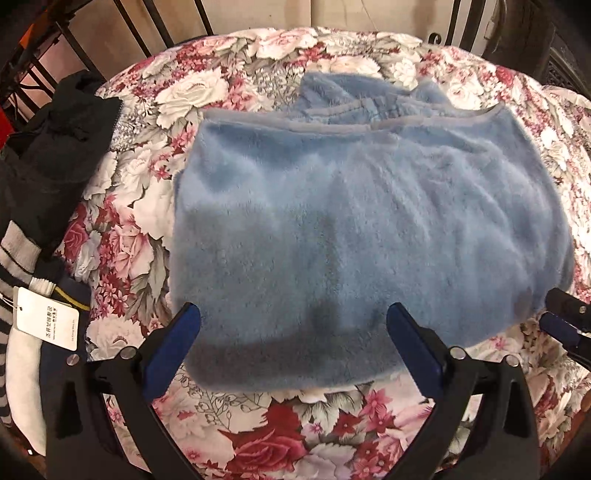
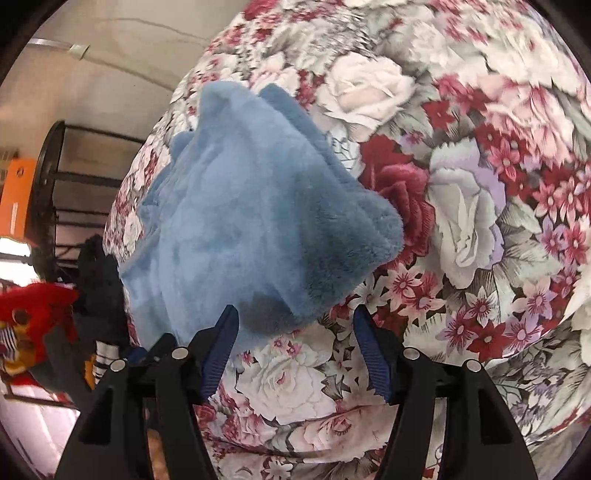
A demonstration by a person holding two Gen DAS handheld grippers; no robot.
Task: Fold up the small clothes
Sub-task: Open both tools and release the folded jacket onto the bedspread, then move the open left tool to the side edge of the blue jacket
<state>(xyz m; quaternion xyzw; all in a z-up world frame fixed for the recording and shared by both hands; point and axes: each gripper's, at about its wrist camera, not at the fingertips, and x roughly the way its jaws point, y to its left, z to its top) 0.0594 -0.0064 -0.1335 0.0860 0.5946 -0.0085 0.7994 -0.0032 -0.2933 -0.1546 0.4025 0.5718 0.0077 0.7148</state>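
Observation:
A fluffy light-blue garment (image 1: 354, 236) lies folded on the flower-print cloth (image 1: 280, 435). My left gripper (image 1: 293, 317) is open, its two blue-padded fingers standing apart over the garment's near edge, holding nothing. My right gripper (image 2: 295, 321) is open at the garment's right corner (image 2: 258, 221); its fingers straddle the fleece edge without closing on it. The right gripper's tip also shows at the right edge of the left wrist view (image 1: 565, 317).
A pile of dark and striped clothes (image 1: 40, 206) with a white paper tag (image 1: 44, 317) lies at the left. A black metal rack (image 1: 147, 26) stands behind the table. Red and dark clothing (image 2: 40, 314) sits at the left of the right wrist view.

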